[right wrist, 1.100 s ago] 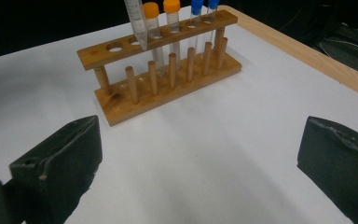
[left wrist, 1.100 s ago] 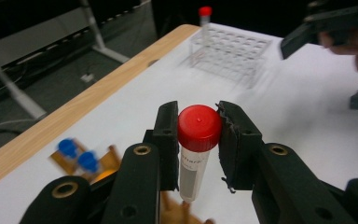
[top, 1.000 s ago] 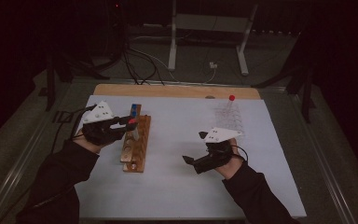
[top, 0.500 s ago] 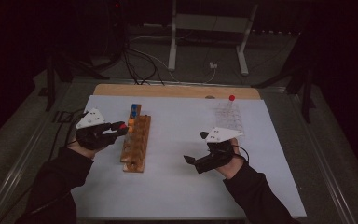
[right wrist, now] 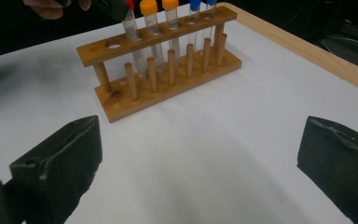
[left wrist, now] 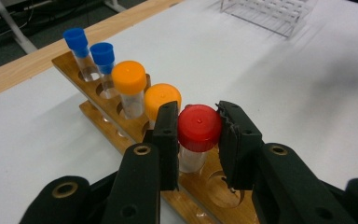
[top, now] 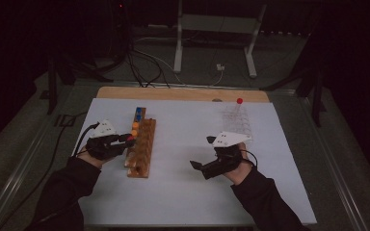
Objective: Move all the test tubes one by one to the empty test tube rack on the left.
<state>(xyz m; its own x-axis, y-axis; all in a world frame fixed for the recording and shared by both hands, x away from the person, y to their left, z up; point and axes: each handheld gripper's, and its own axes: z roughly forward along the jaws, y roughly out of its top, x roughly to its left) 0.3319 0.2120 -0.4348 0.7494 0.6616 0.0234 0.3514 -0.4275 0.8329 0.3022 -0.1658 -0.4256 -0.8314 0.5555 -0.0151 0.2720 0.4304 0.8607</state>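
The left gripper [left wrist: 198,135] has its fingers [left wrist: 165,140] closed on the red cap of a tube [left wrist: 198,128] that stands in the wooden rack [left wrist: 121,122], in the hole next after 2 orange-capped tubes [left wrist: 128,79] and 2 blue-capped tubes [left wrist: 76,38]. In the right gripper view the tube's glass runs down through the top rail, so it looks seated or very nearly so.

The step in hand seems to be setting this tube in the rack. To do it well, the tube should stay upright until its bottom rests on the base, and the fingers should then open evenly and draw straight back so the cap is not dragged sideways into the orange one just beside it.

The right gripper [top: 207,168] hovers over the bare white desk [top: 183,192] with its fingers wide apart, holding nothing. A clear plastic rack [top: 238,120] with 1 red-capped tube stands at the far right.
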